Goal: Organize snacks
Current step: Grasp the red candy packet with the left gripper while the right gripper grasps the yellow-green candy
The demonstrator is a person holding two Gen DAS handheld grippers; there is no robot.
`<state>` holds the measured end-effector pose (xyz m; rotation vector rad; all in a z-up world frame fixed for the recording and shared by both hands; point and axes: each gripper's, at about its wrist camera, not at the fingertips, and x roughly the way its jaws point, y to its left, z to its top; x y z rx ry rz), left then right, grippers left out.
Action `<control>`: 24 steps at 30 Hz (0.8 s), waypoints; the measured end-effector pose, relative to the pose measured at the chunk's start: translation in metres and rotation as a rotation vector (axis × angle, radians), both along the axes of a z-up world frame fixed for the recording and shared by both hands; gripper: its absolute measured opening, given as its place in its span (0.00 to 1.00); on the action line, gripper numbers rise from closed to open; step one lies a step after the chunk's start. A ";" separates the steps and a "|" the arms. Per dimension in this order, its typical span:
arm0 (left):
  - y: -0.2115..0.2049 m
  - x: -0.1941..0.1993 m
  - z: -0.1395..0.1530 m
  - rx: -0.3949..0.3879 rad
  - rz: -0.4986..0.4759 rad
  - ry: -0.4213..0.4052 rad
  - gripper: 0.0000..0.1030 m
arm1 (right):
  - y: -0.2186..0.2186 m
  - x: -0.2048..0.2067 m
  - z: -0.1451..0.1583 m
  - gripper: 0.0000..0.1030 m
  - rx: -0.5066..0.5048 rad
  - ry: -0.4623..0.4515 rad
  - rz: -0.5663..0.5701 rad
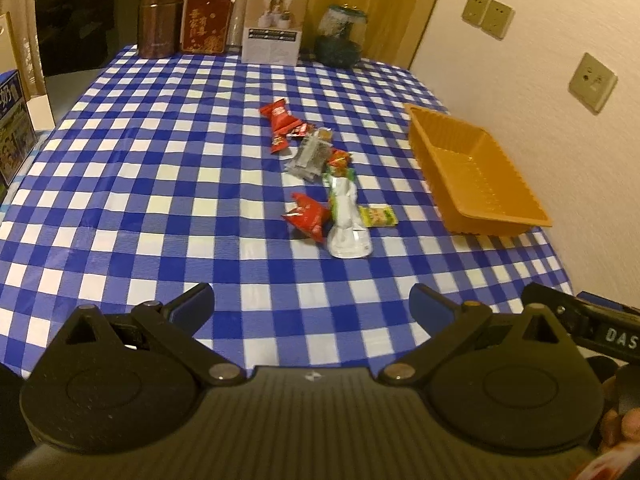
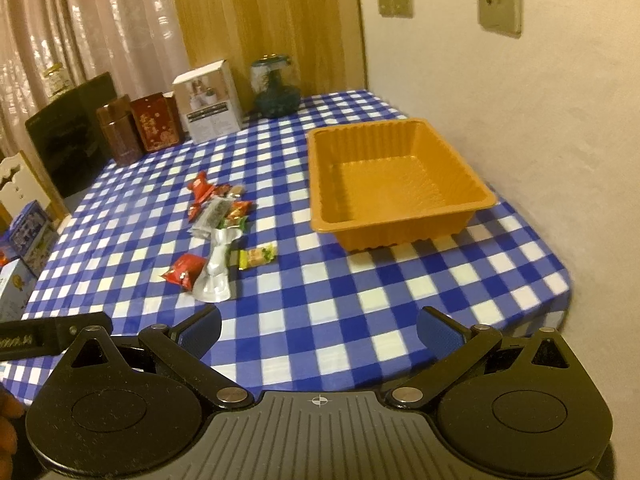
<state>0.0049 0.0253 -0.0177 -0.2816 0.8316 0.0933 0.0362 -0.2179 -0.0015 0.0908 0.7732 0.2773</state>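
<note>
Several snack packets lie in a loose line on the blue checked tablecloth: a red packet, a silver pouch, a small yellow-green packet, a grey packet and red sweets. An empty orange tray stands to their right by the wall. In the right wrist view the tray is ahead and the snacks, such as the silver pouch, are to the left. My left gripper and right gripper are both open and empty, above the table's near edge.
Along the table's back edge stand a brown tin, a red box, a white box and a glass jar. A black panel and boxes are at the left. The wall is on the right.
</note>
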 end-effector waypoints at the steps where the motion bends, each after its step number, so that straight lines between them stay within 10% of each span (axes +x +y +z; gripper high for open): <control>1: 0.003 0.003 -0.004 0.001 0.001 0.003 1.00 | 0.002 0.002 -0.003 1.00 0.001 -0.002 0.003; 24: 0.033 0.102 -0.069 0.122 -0.128 0.011 0.90 | 0.051 0.088 -0.077 0.89 0.015 0.062 0.063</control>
